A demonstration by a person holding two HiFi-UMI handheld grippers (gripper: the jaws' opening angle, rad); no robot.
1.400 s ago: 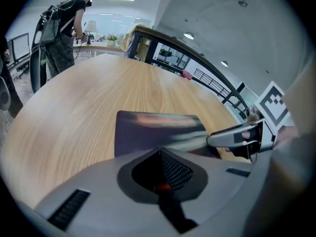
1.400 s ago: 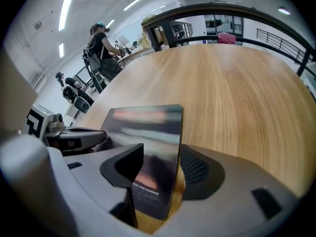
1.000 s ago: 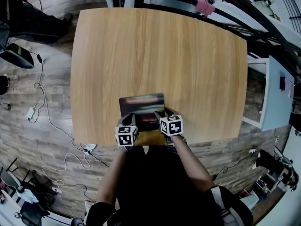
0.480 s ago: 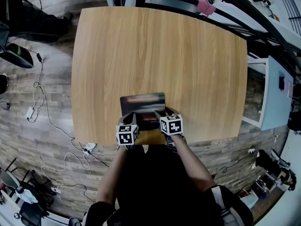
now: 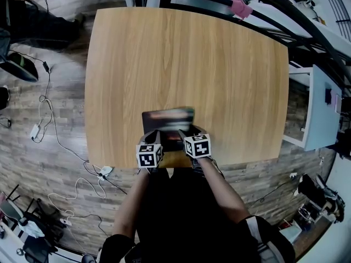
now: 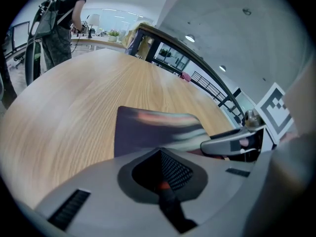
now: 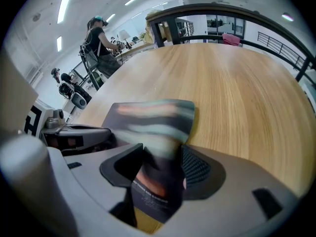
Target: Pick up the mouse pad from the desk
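— Holding what?
— The right tool (image 7: 159,179) has its jaws clamped on the near edge of the mouse pad (image 5: 167,117), which bends upward. The left tool (image 6: 165,184) has its jaws pressed together on the same edge.
— Location?
— Near edge of the wooden surface (image 5: 186,59).

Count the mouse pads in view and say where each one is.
1. The mouse pad is at the near edge of the desk, its near end pinched between the fingers of the right gripper. None seems hidden.
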